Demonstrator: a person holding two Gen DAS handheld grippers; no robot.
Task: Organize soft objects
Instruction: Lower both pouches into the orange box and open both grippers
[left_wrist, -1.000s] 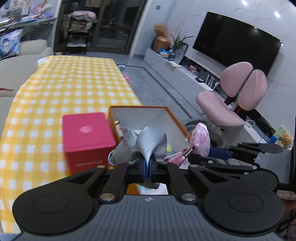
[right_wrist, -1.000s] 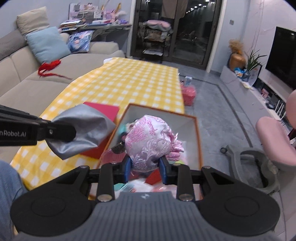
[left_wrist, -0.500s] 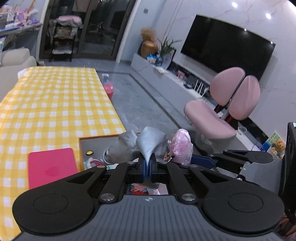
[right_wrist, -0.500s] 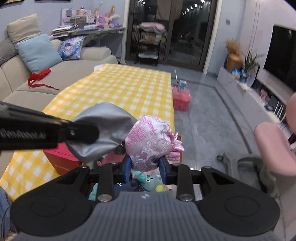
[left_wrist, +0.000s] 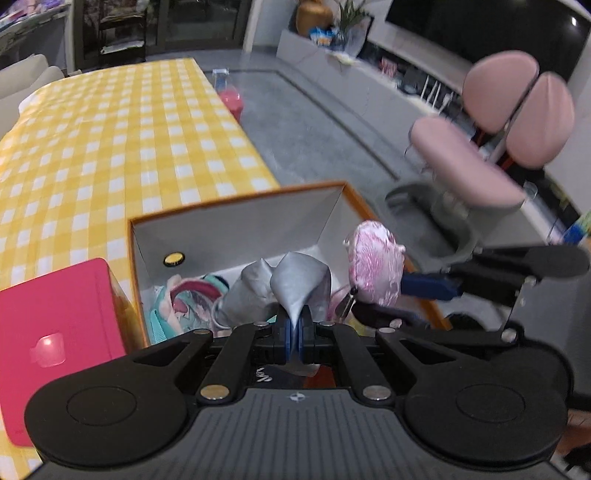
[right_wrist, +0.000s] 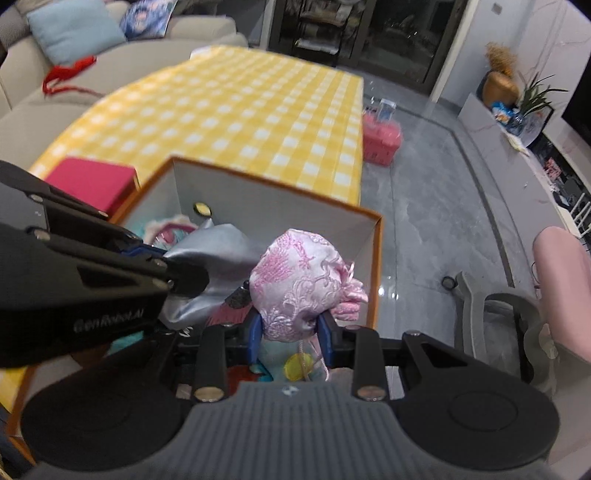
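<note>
My left gripper (left_wrist: 294, 334) is shut on a silver-grey fabric pouch (left_wrist: 295, 284), held over the open orange-rimmed box (left_wrist: 236, 218). My right gripper (right_wrist: 290, 334) is shut on a pink embroidered pouch (right_wrist: 299, 284), also over the box (right_wrist: 280, 210). The two pouches hang side by side; the pink pouch (left_wrist: 375, 264) shows in the left view and the silver pouch (right_wrist: 218, 251) in the right. Several soft colourful items (left_wrist: 184, 299) lie in the box bottom.
The box stands at the near end of a table with a yellow checked cloth (left_wrist: 110, 140). A red box (left_wrist: 55, 325) stands left of it. A pink chair (left_wrist: 491, 147) and grey floor lie to the right; a sofa (right_wrist: 92, 74) lies far left.
Both grippers have tilted downward and moved closer to the box with their pouches; the box interior now fills more of both views. Both grips are unchanged.
</note>
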